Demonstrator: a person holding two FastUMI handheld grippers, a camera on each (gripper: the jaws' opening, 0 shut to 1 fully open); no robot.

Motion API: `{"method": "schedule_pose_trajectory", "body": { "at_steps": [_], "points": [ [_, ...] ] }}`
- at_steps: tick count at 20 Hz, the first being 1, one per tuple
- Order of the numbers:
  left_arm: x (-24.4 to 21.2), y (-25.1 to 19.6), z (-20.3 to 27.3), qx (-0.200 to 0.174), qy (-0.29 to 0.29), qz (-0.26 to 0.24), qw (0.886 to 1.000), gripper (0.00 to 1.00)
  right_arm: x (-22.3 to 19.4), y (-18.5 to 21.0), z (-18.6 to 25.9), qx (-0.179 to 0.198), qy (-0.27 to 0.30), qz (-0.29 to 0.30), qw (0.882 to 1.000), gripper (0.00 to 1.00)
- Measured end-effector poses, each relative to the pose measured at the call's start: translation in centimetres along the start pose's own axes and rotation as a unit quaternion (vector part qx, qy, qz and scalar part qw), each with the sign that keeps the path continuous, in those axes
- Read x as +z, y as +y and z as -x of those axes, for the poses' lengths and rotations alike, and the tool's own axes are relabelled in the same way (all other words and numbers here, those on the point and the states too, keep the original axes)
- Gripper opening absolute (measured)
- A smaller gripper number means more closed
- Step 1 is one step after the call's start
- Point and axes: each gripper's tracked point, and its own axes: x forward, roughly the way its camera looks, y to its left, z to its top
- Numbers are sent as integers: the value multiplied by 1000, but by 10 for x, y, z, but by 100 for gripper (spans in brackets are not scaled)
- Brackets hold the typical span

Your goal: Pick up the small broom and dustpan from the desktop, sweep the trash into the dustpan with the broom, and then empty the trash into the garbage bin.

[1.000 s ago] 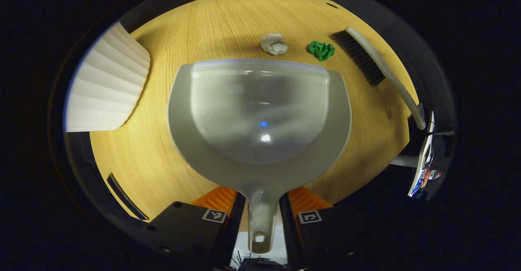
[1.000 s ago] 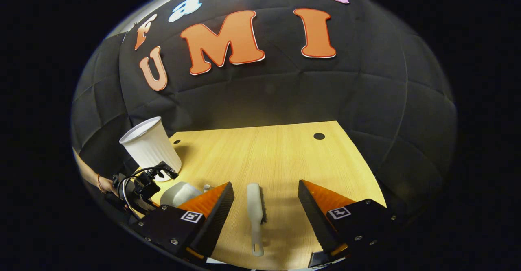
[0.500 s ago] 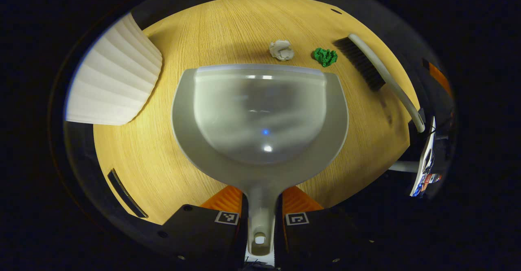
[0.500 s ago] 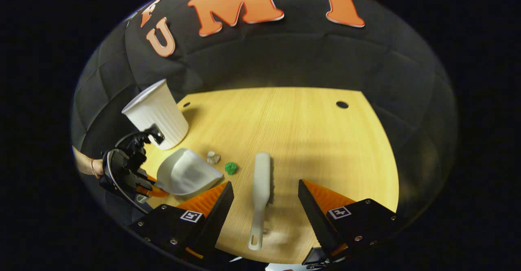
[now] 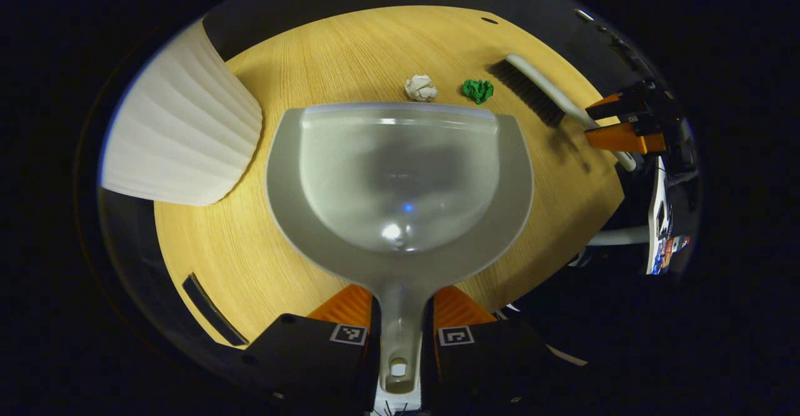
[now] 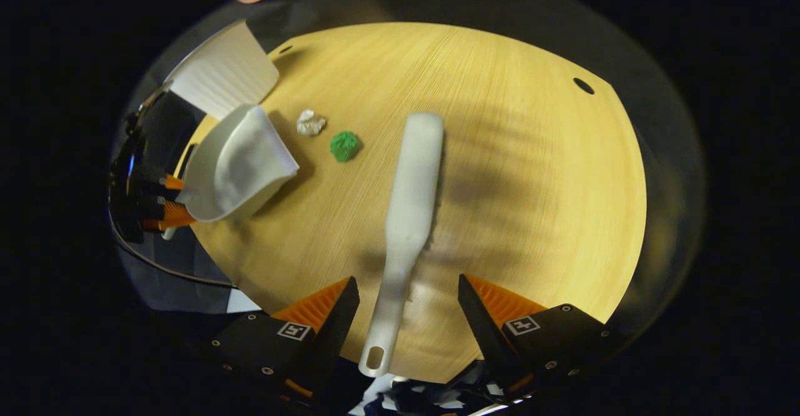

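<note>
My left gripper (image 5: 403,303) is shut on the handle of the grey dustpan (image 5: 400,178), whose front lip faces a crumpled white paper ball (image 5: 420,87) and a green paper ball (image 5: 478,90). The small white broom (image 6: 409,197) lies flat on the wooden table (image 6: 531,185), bristles toward the right. Its handle runs between the fingers of my right gripper (image 6: 406,303), which is open and hovers over the handle end without touching it. In the right gripper view the dustpan (image 6: 240,163) sits at the left, with the white ball (image 6: 310,122) and the green ball (image 6: 344,145) just beyond it.
A white ribbed garbage bin (image 5: 181,135) stands left of the dustpan, and appears at the table's far left corner (image 6: 222,79) in the right gripper view. A cable hole (image 6: 584,85) marks the far right of the table. Bare wood lies right of the broom.
My left gripper has closed on the dustpan handle. My right gripper has tipped down toward the table and moved over the broom, so the handle now lies between its fingers.
</note>
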Motion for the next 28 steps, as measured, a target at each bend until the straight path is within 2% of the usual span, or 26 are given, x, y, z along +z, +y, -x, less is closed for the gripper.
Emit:
{"method": "schedule_pose_trajectory", "body": {
  "at_steps": [3,9,10,12,14,16,17,20,24,28],
  "points": [
    [3,6,-1,-12,4,-3,1000,27,1,7,-10,7,23,10,1000,96],
    [10,8,1,-14,3,-1,1000,27,1,1,-19,-2,48,-10,999,96],
    [10,9,2,-13,2,-3,1000,27,2,1,-19,-5,48,-11,999,86],
    [10,8,2,-11,-3,-10,1000,27,-1,-1,-25,-16,55,-21,998,54],
    [8,8,4,-14,-6,-16,1000,27,-1,1,-18,-12,63,-15,998,22],
    [8,11,8,-16,-12,-29,999,27,7,-11,-15,-43,41,5,998,14],
    [9,13,9,-15,-15,-42,999,27,12,-12,-13,-47,29,2,998,13],
    [7,10,8,-21,-24,-91,995,27,34,-6,-3,-26,3,-23,999,8],
    [22,4,13,-24,-17,-166,986,27,69,-27,7,-72,-20,27,997,8],
    [34,7,-7,-21,-4,-193,981,27,94,-16,-8,-74,-8,72,995,8]
  ]
}}
